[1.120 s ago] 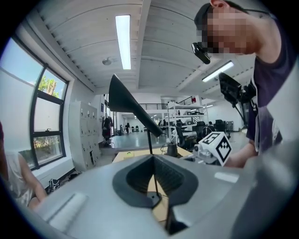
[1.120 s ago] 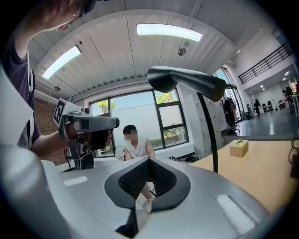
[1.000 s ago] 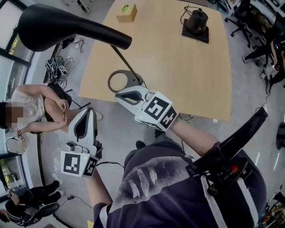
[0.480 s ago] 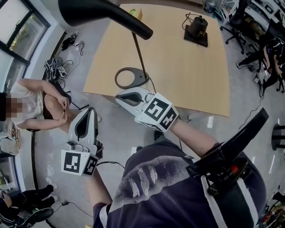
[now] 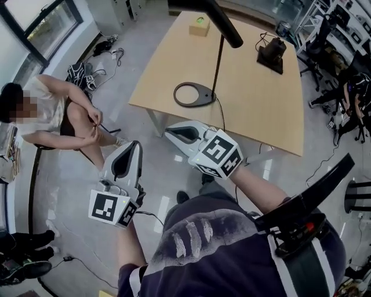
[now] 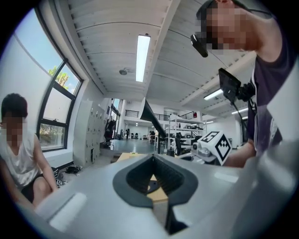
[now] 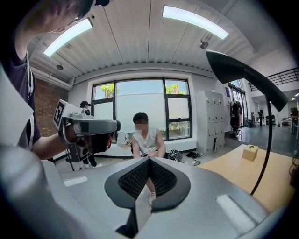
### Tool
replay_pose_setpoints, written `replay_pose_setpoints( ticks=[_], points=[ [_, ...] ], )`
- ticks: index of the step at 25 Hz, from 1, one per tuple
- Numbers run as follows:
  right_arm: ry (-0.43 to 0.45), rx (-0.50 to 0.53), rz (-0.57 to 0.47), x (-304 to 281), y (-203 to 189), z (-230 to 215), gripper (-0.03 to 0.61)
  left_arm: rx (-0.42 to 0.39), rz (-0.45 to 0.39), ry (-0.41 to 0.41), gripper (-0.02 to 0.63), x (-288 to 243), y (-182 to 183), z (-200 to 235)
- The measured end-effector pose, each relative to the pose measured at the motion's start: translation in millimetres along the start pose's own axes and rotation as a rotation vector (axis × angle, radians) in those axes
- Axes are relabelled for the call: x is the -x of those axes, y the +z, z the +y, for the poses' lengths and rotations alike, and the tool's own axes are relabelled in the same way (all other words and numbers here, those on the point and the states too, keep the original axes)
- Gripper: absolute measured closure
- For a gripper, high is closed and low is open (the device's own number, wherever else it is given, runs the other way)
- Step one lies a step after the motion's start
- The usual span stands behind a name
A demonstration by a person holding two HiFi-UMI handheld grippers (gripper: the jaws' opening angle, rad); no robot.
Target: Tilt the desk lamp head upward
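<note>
The black desk lamp stands on the wooden table (image 5: pixel 261 98): ring base (image 5: pixel 194 94), thin stem (image 5: pixel 217 64), long head (image 5: pixel 214 14) cut off by the top edge of the head view. Both grippers hang over the floor short of the table's near edge, apart from the lamp. My left gripper (image 5: pixel 134 146) is shut and empty, pointing toward the table. My right gripper (image 5: pixel 169 132) is shut and empty, nearer the table corner. The right gripper view shows the lamp head (image 7: pixel 243 74) high at the right. In the left gripper view the lamp head (image 6: pixel 152 114) is far ahead.
A person (image 5: pixel 52 116) sits on the floor at the left. On the table are a small cardboard box (image 5: pixel 199 24) at the far end and a black device on a pad (image 5: pixel 272 53). Cables (image 5: pixel 107 49) lie on the floor; office chairs (image 5: pixel 342 93) stand at the right.
The head view has swung, so the lamp and table now sit higher and further right in the picture. Both grippers stay shut and low in front of the body.
</note>
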State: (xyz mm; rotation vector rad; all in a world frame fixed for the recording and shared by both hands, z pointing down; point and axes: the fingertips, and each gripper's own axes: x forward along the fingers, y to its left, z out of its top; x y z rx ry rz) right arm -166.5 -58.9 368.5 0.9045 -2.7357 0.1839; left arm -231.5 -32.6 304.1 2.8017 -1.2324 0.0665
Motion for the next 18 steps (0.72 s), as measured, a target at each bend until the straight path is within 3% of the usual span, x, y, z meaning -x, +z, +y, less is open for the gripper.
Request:
replay_pose_setpoints(
  ticks=[6, 12, 18],
  points=[
    [-0.027, -0.009, 0.060, -16, -8, 28, 0.580, 0.064, -0.016, -0.022, 0.611, 26, -10, 24],
    [-0.099, -0.042, 0.063, 13, -19, 26, 0.580, 0.084, -0.010, -0.104, 0.611, 19, -17, -7],
    [-0.141, -0.054, 0.040, 54, -20, 13, 0.580, 0.083, 0.000, -0.118, 0.611, 5, -11, -37]
  ],
)
